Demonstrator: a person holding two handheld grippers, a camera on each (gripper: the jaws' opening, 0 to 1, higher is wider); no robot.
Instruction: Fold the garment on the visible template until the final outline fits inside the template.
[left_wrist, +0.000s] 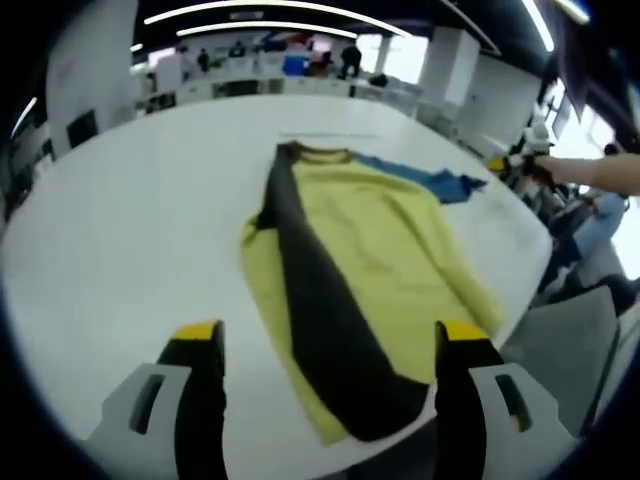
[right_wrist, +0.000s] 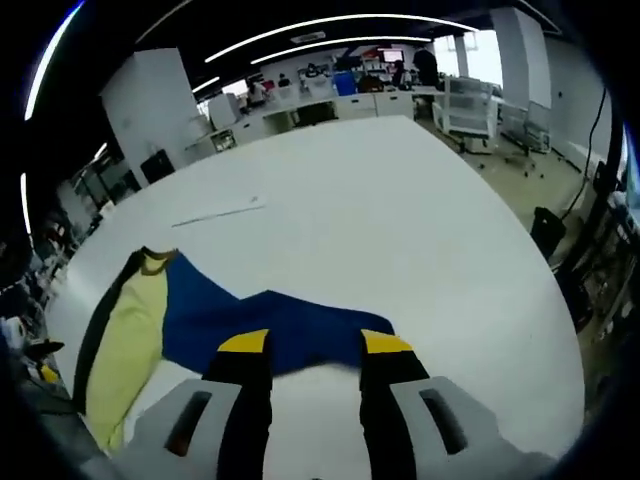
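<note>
A yellow shirt (left_wrist: 370, 270) lies flat on the white surface (left_wrist: 140, 230), with a dark panel (left_wrist: 325, 320) running along its length from the collar to the near hem and a blue sleeve (left_wrist: 430, 180) spread out to the far side. In the left gripper view the left claw (left_wrist: 330, 350) hovers above the near hem, jaws wide apart and holding nothing. In the right gripper view the right claw (right_wrist: 305, 345) sits at the edge of the blue sleeve (right_wrist: 270, 325) — jaws apart, tips just over the cloth, though whether they touch it I cannot tell. The yellow body (right_wrist: 125, 340) lies beside the sleeve. A thin line (right_wrist: 215, 213) marks the surface farther off — an office room lies behind.
</note>
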